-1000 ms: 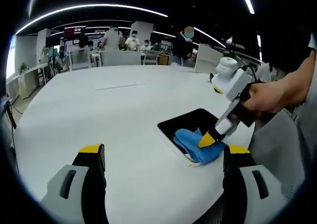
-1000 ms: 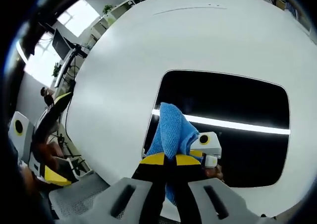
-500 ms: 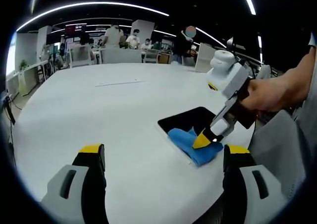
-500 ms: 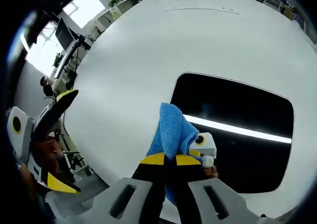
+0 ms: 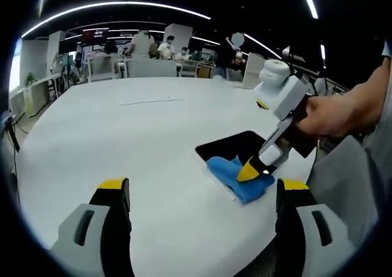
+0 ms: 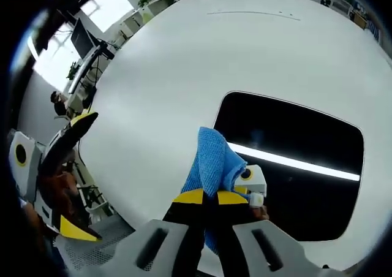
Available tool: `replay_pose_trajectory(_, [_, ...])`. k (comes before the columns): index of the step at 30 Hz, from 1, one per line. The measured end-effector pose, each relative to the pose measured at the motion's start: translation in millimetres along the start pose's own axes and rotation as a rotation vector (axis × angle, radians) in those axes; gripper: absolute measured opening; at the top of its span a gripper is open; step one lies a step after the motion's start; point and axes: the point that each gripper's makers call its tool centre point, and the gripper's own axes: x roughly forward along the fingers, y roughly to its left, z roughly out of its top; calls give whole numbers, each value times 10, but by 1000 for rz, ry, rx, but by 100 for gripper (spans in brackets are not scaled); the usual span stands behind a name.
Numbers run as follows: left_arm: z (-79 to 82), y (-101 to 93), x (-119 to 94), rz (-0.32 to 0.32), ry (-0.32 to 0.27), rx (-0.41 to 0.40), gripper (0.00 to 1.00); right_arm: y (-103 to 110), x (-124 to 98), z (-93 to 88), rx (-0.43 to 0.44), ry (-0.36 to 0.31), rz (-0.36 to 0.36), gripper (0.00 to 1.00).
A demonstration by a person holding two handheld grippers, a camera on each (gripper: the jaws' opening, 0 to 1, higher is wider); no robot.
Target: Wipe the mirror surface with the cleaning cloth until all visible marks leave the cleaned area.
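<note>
- No readable writing or brand on anything in either view.
- Right hand-held gripper (image 6: pixel 205 198): jaws clenched on the blue cleaning cloth (image 6: pixel 215 163), yellow tips together, cloth bunched up above them.
- In the left gripper view, the right hand-held gripper (image 5: pixel 248 171) comes in from the right, tilted down, tip pressed onto the cleaning cloth (image 5: pixel 236 178); a person's hand (image 5: pixel 331 114) grips its body.
- Left hand-held gripper (image 5: pixel 199 191): jaws spread wide, nothing between them, hovering over the white worktop (image 5: pixel 122 142).
- Mirror (image 6: pixel 294 160) lies flat on the worktop (image 6: pixel 171 68), dark face reflecting a ceiling light strip; cloth sits on its near-left edge.
- Left gripper view gives the mirror (image 5: pixel 236 147) low and oblique, plus people and desks far back.
- Right gripper view looks steeply down and catches the left hand-held gripper (image 6: pixel 67 173) off the worktop edge, at left.
</note>
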Motion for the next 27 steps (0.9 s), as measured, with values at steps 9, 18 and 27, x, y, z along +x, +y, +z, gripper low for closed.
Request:
replay_pose_trajectory(9, [13,25,-21,10,-8,-8,99,-45,17,67,-4,-3,0,0])
replay_pose_trajectory(18, [-26,-7,-23,11,1,-13,99,-116,57,241,-17,-11,-6,0])
replay_pose_trajectory(27, [-34,-18,-20,10,8,-16,99,-183,107,408,-32,-15,-10,0])
